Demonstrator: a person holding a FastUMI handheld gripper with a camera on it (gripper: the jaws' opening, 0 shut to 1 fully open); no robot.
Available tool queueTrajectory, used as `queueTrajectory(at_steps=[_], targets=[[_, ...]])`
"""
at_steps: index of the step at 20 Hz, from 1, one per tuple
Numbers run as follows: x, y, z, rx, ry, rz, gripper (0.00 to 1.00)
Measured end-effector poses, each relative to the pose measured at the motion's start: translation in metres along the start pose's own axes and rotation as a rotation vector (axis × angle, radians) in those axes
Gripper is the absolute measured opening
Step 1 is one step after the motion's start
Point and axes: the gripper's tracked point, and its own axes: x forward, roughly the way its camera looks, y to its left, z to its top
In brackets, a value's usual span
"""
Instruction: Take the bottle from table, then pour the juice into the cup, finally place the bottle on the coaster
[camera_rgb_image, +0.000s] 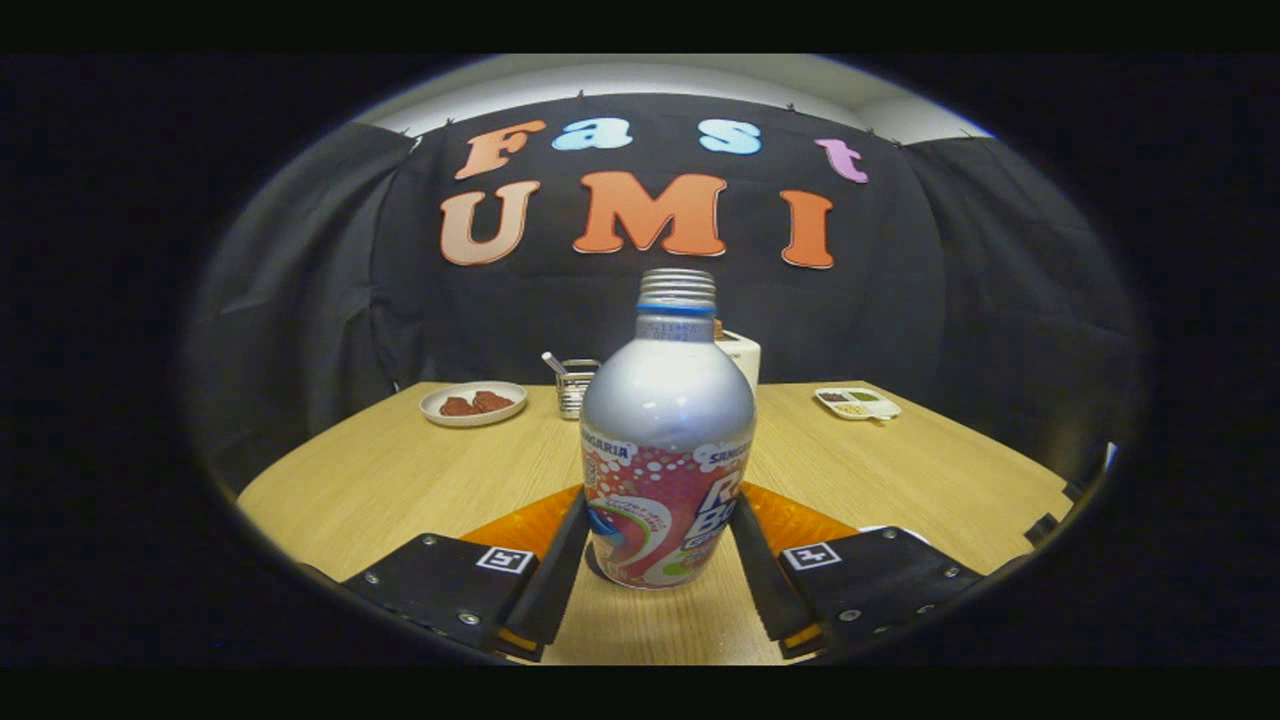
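Two black fingers of the tool (660, 545) press the lower sides of the bottle (667, 440), holding it. It stands upright, long axis vertical, capless neck pointing up, with an orange coaster (530, 525) beneath on the wooden bench (400, 470). Far left sits a plate (473, 403), far right a small tray (857, 402).

bottle (668, 440) label: "SANGARIA" readable on white band, once left side, partly again right side. bigger letters lower on label, cut off by right finger, can't make out. faint print on bottle neck, too small. square black-white marker tags on both gripper (660, 545) fingers, no text.
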Motion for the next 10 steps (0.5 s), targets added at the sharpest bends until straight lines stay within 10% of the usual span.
queueTrajectory(at_steps=[10], targets=[[0.034, 0.018, -0.022, -0.034, -0.002, 0.040, 0.76]])
